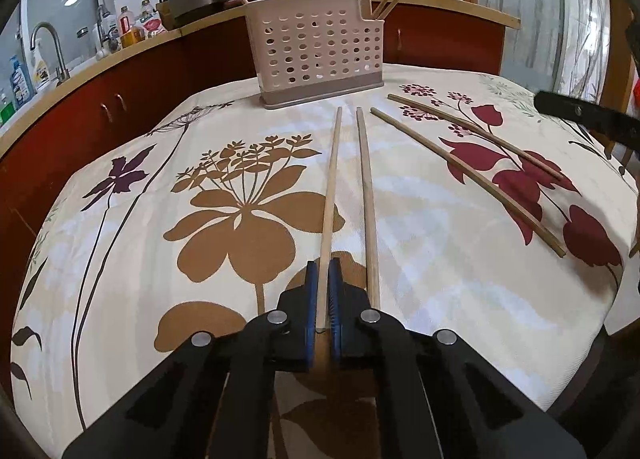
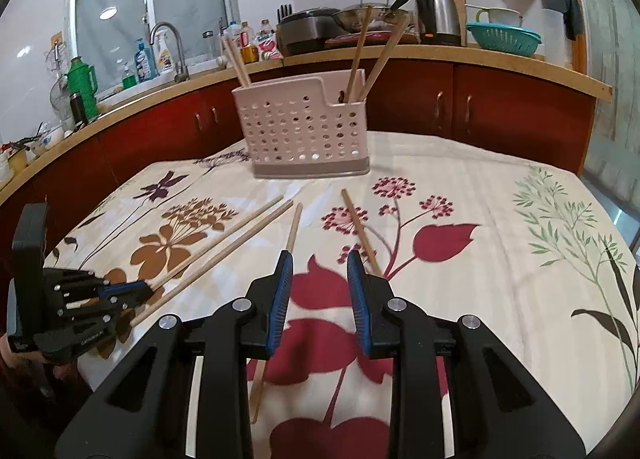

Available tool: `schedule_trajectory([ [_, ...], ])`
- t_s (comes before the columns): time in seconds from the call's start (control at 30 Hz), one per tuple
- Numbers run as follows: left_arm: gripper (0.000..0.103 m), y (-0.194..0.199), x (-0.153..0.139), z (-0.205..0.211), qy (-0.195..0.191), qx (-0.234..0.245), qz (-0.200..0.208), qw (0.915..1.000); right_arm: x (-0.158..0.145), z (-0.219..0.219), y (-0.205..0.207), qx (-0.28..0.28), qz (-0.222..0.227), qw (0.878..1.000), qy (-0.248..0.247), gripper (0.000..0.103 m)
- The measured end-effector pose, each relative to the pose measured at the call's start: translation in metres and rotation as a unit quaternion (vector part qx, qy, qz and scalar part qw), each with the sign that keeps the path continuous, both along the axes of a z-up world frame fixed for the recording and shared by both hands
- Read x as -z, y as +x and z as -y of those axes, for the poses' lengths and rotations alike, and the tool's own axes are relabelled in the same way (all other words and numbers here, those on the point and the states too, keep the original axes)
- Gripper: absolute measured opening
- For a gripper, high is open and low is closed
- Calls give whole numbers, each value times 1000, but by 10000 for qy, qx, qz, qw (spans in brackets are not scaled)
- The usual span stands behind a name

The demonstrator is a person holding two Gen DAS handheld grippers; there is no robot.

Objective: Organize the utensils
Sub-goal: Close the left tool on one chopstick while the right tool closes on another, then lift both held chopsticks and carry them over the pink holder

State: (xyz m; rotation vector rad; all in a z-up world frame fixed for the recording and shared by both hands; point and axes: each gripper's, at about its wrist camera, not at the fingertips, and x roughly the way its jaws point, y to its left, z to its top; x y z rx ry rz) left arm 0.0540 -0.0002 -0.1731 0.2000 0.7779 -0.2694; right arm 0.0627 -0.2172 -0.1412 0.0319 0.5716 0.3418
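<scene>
My left gripper (image 1: pixel 324 271) is shut on a wooden chopstick (image 1: pixel 331 187) that lies on the floral tablecloth and points at the pink perforated utensil holder (image 1: pixel 320 55). A second chopstick (image 1: pixel 366 187) lies just right of it. Two more chopsticks (image 1: pixel 468 175) lie further right. The holder (image 2: pixel 306 131) has three chopsticks standing in it. My right gripper (image 2: pixel 318 263) is open and empty above the cloth, between two loose chopsticks (image 2: pixel 294 227) (image 2: pixel 358 231). The left gripper (image 2: pixel 140 291) shows at the left of the right wrist view.
The table (image 2: pixel 500 259) is covered by a floral cloth. Behind it runs a kitchen counter (image 2: pixel 440 53) with red cabinets, a sink tap (image 2: pixel 172 47), bottles, a wok, a kettle (image 2: pixel 436 15) and a teal colander (image 2: pixel 504 39).
</scene>
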Motion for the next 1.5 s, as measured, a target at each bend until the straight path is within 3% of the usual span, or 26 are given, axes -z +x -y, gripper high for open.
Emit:
schedule_trajectory([
  [0.23, 6, -5, 1, -4, -181, -268, 79, 9994, 14, -15, -23, -413, -230, 9987, -164, 28],
  [0.6, 6, -12, 0, -6, -230, -308, 82, 9992, 48, -32, -34, -856, -895, 9903, -636, 28],
  [0.73, 6, -15, -1, -9, -278, -349, 83, 9990, 52, -32, -43, -855, -812, 9896, -826, 28],
  [0.87, 6, -18, -1, -10, -280, -362, 83, 9989, 52, -29, -50, -793, -758, 9895, -937, 9],
  [1.1, 6, -22, -6, -12, -311, -383, 175, 9986, 47, -28, -55, -757, -647, 9907, -928, 7],
  [1.5, 5, -34, -46, -26, -548, -603, 661, 9945, -9, -14, -64, -425, 298, 9962, -702, 6],
])
